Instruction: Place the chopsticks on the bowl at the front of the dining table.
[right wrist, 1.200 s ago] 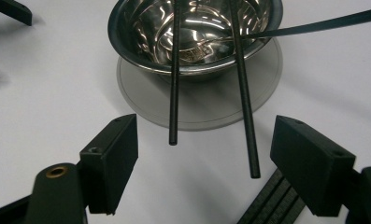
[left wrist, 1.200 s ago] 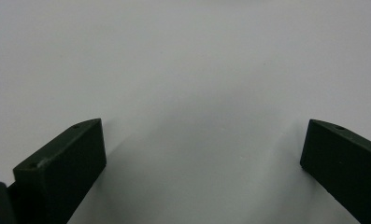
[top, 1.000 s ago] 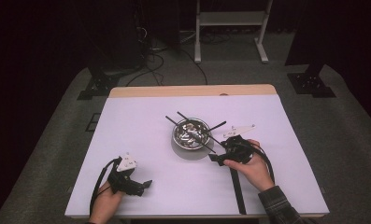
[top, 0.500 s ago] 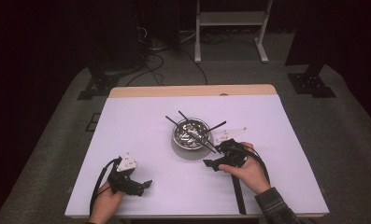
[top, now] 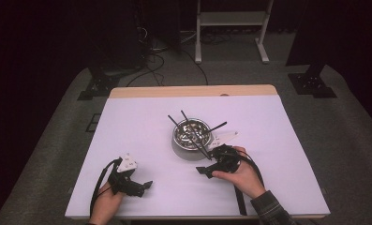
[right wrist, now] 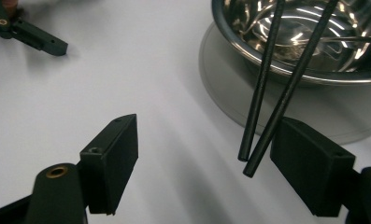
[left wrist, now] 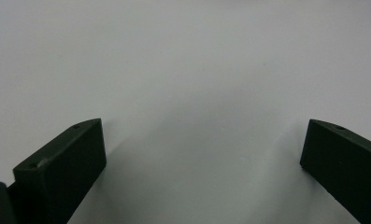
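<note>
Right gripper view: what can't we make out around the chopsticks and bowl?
- Bowl: far rim cut off by the right gripper view's top and right edges.
- Chopsticks: upper ends cut off by the top edge.
- Bowl contents: too small in the high view, lost in glare up close.
- Right gripper: whether its jaw touches the chopsticks is unclear.

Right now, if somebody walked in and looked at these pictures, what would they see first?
Probably the shiny metal bowl near the middle of the white table, with thin black sticks poking out over its rim. Next, the right gripper just in front of the bowl: its black fingers stand wide apart, and two stick ends hang between them, close to one finger. The left gripper sits open near the front left edge.
</note>
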Motion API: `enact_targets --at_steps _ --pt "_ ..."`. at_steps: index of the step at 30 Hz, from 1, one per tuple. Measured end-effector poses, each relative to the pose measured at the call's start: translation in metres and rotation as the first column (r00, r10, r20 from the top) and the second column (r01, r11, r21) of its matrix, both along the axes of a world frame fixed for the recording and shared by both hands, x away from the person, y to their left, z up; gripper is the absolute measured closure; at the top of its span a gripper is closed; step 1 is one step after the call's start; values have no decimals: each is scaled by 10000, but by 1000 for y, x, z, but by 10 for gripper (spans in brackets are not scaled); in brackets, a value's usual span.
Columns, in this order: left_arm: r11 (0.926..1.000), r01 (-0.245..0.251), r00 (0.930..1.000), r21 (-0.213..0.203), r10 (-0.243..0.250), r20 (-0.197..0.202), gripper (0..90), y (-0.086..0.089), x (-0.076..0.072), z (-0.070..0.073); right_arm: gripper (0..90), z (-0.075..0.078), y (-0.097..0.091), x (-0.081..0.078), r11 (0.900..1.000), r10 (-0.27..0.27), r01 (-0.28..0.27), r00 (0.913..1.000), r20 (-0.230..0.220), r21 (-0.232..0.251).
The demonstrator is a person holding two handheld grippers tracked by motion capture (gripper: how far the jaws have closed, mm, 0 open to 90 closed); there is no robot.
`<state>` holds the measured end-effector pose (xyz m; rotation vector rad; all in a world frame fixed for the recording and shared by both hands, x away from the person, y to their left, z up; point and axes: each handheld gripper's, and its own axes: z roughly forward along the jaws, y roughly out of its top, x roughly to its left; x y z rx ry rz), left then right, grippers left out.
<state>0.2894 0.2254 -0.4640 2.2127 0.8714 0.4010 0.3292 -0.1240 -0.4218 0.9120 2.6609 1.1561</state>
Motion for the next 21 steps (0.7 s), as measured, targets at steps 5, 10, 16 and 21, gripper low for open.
enact_targets --at_steps 5,10,16,21 --pt "10000 9 10000 18 -9 -2 0 0 0 0 224 -1 8 -3 9997 229 -228 9997 -73 56" --pt "10000 10 10000 20 -10 -2 0 0 0 0 224 -2 17 -7 9987 507 -506 9987 -94 74" --pt "10000 10 10000 18 -10 3 0 0 0 0 224 0 18 -8 9988 483 -483 9988 -56 115" --pt "10000 -11 10000 -15 11 -3 0 0 0 0 228 8 8 -3 9995 27 -29 10000 88 314"
